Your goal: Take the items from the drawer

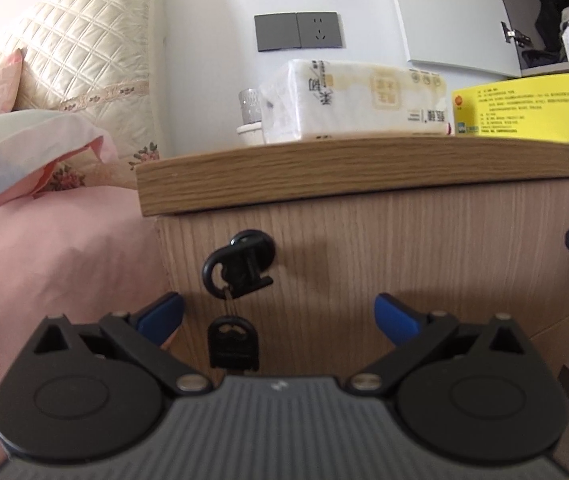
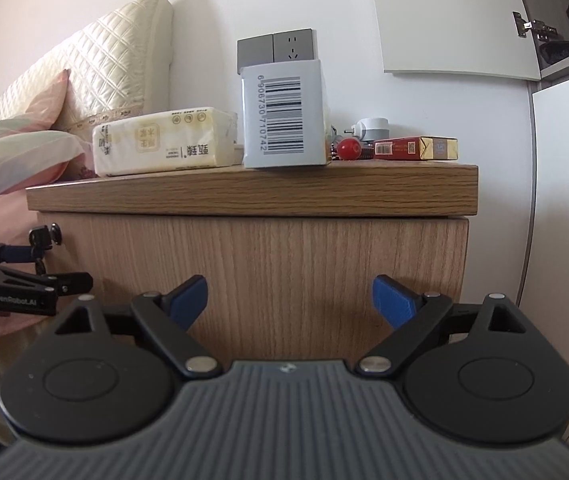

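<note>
The drawer (image 1: 364, 272) fills the frame's centre, shut, its key (image 1: 233, 344) hanging from the lock at left. The left tongs (image 1: 280, 312) and right tongs (image 2: 289, 296) both gape empty before it. A tissue pack (image 2: 164, 140) and boxes sit above; this fits either end of the job.

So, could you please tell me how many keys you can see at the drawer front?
2: one key sits in the lock on the left of the drawer front, and a second key hangs below it on a ring. More may be hidden.
</note>
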### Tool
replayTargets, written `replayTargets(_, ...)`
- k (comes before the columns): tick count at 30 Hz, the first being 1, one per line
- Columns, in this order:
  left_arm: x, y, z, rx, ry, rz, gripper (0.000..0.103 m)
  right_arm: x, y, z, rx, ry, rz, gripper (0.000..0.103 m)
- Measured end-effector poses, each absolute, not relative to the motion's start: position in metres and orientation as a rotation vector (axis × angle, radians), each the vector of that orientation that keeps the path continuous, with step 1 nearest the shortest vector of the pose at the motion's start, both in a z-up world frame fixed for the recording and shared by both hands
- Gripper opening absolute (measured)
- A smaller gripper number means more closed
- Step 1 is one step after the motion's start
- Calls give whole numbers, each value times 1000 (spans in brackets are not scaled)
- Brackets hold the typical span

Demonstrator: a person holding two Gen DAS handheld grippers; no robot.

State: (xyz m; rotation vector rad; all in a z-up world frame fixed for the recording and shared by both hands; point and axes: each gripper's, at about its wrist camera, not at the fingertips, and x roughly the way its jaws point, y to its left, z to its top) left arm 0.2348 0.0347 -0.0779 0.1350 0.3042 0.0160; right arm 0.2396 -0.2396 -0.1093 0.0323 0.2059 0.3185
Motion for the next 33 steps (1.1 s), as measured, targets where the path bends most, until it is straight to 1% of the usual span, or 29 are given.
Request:
replayTargets(1,233,35,-76,133,308,16,103,240,-240,-109,34,208,319,90)
replayTargets(7,218,42,-65,131,308,28,103,237,-240,-103,65,257,304,90)
replayTargets(16,186,50,-52,61,326,19,103,212,-236,-91,82,267,281,90)
replayTargets(20,170,51,-50,27,335,0,103,197,-233,-88,69,262,272,90)
replayTargets(33,122,58,-49,-26,286,-16,103,146,-246,-79,84,227,196,90)
